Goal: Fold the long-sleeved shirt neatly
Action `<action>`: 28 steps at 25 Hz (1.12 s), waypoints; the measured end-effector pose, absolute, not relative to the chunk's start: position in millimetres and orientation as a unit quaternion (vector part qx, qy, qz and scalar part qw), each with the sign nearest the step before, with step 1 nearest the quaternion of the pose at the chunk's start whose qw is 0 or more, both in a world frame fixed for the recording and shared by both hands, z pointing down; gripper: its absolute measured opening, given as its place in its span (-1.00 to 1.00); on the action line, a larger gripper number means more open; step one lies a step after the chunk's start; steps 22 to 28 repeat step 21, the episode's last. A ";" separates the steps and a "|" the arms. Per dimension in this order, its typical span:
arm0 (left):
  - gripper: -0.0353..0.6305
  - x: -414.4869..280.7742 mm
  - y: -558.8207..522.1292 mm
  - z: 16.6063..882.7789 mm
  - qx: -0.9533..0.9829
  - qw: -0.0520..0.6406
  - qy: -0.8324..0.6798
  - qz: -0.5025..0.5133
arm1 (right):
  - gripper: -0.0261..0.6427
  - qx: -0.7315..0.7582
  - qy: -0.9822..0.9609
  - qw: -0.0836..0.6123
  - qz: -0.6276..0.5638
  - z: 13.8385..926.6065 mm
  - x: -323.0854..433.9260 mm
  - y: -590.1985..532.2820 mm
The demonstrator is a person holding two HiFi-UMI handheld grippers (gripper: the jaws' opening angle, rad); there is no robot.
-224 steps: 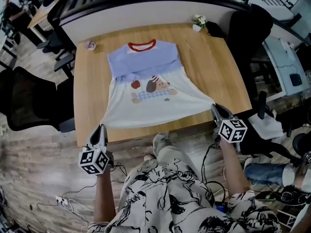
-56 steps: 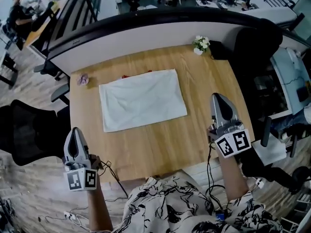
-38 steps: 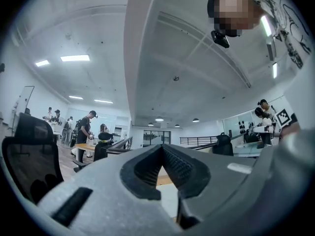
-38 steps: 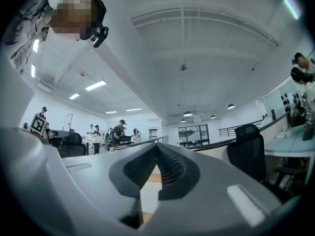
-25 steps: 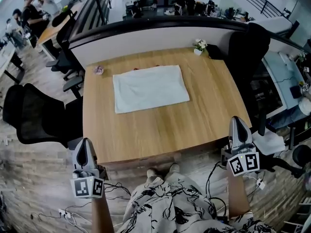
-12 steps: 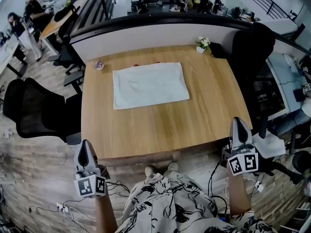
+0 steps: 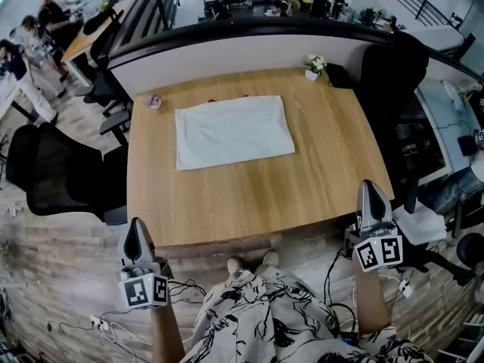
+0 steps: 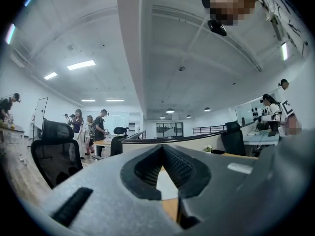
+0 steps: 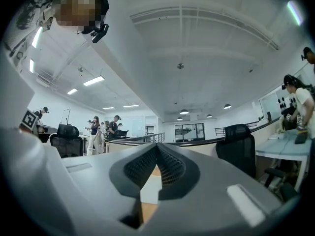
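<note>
The left claw (image 7: 136, 225) and the right claw (image 7: 368, 189) are both pinched shut and empty, held level just off the counter's (image 7: 257, 199) near edge. Well ahead, between them, the folded shirt (image 7: 233, 131) lies flat on it.

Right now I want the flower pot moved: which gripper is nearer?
Right. The right gripper: near right corner, same side as the flower pot; left gripper: diagonally opposite.
</note>
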State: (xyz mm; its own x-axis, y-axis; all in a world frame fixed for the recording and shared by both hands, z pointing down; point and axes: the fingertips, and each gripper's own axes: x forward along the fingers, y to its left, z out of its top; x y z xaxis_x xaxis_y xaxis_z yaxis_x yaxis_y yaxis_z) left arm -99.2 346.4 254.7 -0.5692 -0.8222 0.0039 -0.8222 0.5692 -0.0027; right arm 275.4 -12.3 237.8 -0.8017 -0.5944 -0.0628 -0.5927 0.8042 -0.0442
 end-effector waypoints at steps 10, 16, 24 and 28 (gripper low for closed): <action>-0.88 -97.3 353.6 252.4 0.455 0.000 -0.890 0.004 | -0.90 -0.296 0.955 0.033 -0.005 234.0 260.6 -10.0; -0.88 -99.5 357.7 250.7 0.450 0.000 -0.893 0.003 | -0.90 -0.287 0.957 0.030 -0.003 231.7 251.4 -9.4; -0.88 -99.0 357.9 252.2 0.450 0.002 -0.893 0.006 | -0.90 -0.281 0.959 0.030 -0.001 231.8 246.6 -8.5; -0.88 -99.0 357.9 252.2 0.450 0.002 -0.893 0.006 | -0.90 -0.281 0.959 0.030 -0.001 231.8 246.6 -8.5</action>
